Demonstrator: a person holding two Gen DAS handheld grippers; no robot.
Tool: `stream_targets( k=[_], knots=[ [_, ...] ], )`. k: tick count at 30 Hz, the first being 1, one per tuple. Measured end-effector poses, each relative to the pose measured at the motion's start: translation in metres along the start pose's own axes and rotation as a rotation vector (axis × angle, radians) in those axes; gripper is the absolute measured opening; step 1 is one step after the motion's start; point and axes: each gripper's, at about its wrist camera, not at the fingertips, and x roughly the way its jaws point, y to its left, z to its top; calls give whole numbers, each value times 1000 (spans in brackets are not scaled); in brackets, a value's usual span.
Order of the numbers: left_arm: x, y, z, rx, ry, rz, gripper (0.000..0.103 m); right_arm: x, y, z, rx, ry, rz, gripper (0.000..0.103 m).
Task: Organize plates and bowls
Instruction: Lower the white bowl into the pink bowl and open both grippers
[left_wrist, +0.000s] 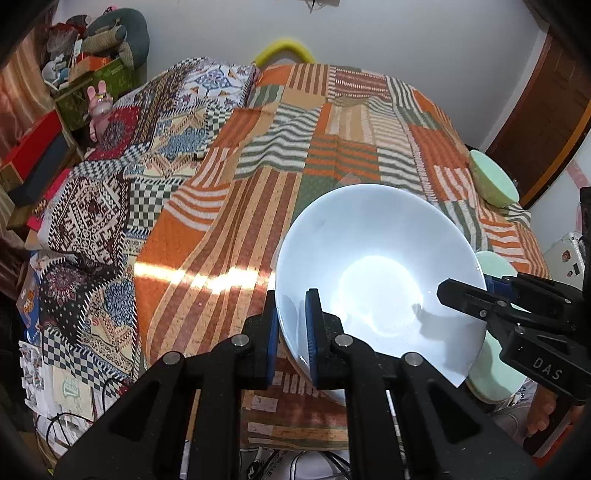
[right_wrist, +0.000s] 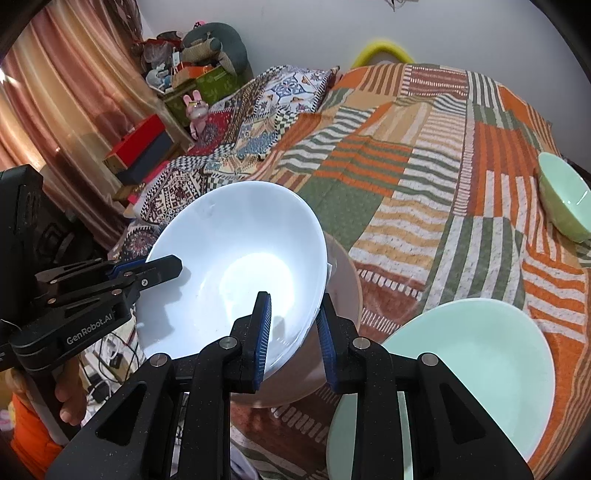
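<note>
White bowl (right_wrist: 236, 266) tilted above bed; mint plate (right_wrist: 476, 373), mint bowl (right_wrist: 565, 206) beside.

Bright, sharp fisheye views; glare whitens the bowl (left_wrist: 376, 280), corners vignetted.

Bowl (right_wrist: 236, 266) left of plate (right_wrist: 480, 369), on bed (right_wrist: 406, 166).

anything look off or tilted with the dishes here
The white bowl is tipped steeply, held by its rim between both grippers, left and right, above a brown bowl. No chips or spills show.
</note>
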Motion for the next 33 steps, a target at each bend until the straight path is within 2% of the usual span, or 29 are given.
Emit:
stream_targets(
  k=[9,23,33],
  knots=[
    [22,1,-4,4,45,5,11,12,-4,-3,9,37,-16,24],
    [33,-7,-5,82,21,113,12,20,-4,-9,6,66,0,24],
    [35,-15,-5,121,13,138,12,20,-4,-9,-13,52,-19,24]
  ],
)
